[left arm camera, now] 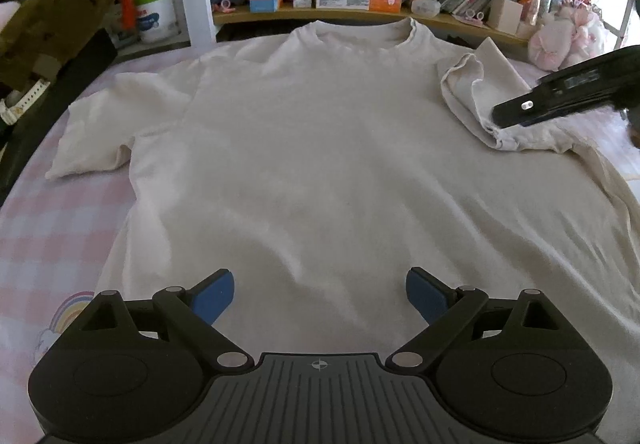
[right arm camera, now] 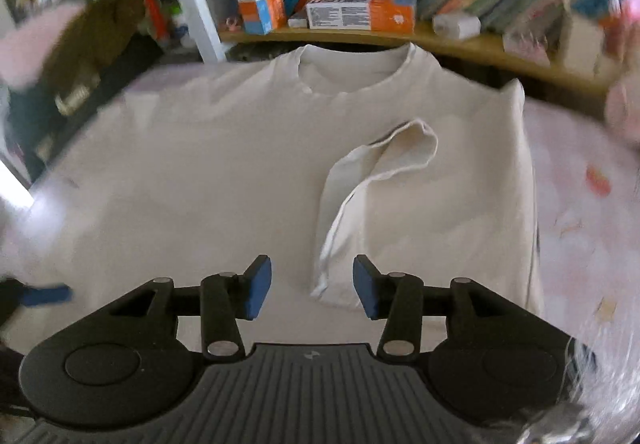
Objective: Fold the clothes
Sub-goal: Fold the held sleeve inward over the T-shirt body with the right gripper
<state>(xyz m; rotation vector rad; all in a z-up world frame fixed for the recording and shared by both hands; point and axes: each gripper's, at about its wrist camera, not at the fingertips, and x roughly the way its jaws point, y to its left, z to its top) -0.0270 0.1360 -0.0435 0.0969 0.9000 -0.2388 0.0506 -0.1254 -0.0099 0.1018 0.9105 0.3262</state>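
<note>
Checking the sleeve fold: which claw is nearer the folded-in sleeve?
Right. The right claw is open right at the folded sleeve; the left claw is open over the T-shirt near its hem.

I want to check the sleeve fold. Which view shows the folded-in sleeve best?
The right wrist view: the folded sleeve lies whole on the shirt, just beyond the open fingers. The left wrist view shows it at the frame's edge, partly hidden by the right gripper.
</note>
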